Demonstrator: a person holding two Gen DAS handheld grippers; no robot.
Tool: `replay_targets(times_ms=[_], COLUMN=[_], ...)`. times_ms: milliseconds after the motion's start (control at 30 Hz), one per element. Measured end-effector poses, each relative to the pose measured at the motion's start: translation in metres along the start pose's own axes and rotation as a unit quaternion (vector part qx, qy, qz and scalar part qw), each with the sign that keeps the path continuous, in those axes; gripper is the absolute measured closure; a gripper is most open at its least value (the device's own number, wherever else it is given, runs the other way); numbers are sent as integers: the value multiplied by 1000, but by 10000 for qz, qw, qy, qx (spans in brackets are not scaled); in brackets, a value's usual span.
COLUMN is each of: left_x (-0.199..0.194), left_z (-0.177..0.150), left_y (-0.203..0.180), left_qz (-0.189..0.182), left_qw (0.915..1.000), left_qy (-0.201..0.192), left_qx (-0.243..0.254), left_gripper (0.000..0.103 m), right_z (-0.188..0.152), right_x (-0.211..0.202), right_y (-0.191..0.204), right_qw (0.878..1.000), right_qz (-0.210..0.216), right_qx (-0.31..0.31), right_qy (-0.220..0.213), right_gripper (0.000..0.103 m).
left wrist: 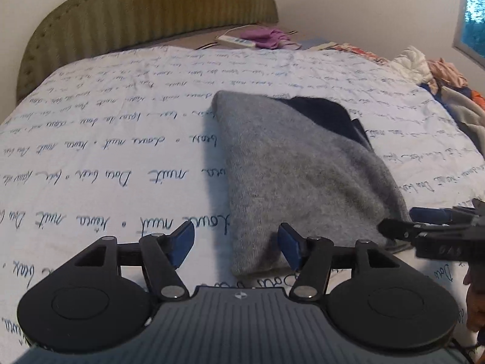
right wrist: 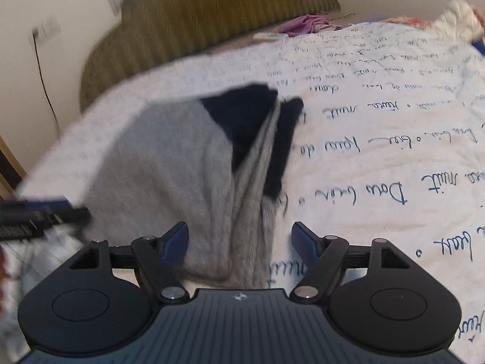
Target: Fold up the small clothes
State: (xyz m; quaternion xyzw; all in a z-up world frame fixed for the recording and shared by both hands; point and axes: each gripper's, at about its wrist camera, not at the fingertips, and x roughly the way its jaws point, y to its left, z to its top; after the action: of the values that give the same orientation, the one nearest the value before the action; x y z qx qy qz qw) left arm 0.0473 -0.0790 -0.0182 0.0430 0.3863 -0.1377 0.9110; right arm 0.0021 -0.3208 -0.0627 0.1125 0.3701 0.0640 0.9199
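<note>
Both jaws stand wide, gripping nothing: left gripper and right gripper hover at the near end of the folded grey garment on the script-printed bedspread.

A home bedroom: a bed with a script-printed bedspread, padded olive headboard and heaped clothes.

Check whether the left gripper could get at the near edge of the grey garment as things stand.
Probably yes: the left gripper is open, the grey garment has its near edge right at its fingertips, nothing between.
</note>
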Motion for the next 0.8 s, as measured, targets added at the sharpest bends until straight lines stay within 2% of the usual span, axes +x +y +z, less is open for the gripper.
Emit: replay_targets(times_ms=[67, 167, 233, 333, 533, 800], left_x=[1, -1, -2, -5, -11, -15], left_z=[-4, -9, -11, -15, -21, -27], left_y=[-1, -5, -7, -10, -13, -12], left_qz=[137, 283, 358, 450, 487, 521], left_qw=[9999, 9995, 9993, 9990, 9988, 9985], left_qy=[75, 124, 108, 82, 52, 96], left_qx=[-53, -8, 10, -13, -64, -171], left_gripper=[37, 34, 28, 24, 22, 22], right_z=[-7, -9, -10, -13, -17, -24], right_x=[4, -5, -8, -3, -16, -34], right_y=[8, 14, 16, 20, 15, 35], right_qw=[9990, 9989, 9985, 9975, 9975, 9990], right_qz=[-431, -450, -519, -667, -677, -422], right_qx=[-154, -4, -43, -241, 186, 34], right_qy=[-4, -115, -148, -5, -117, -108], right_gripper=[27, 24, 14, 8, 7, 7])
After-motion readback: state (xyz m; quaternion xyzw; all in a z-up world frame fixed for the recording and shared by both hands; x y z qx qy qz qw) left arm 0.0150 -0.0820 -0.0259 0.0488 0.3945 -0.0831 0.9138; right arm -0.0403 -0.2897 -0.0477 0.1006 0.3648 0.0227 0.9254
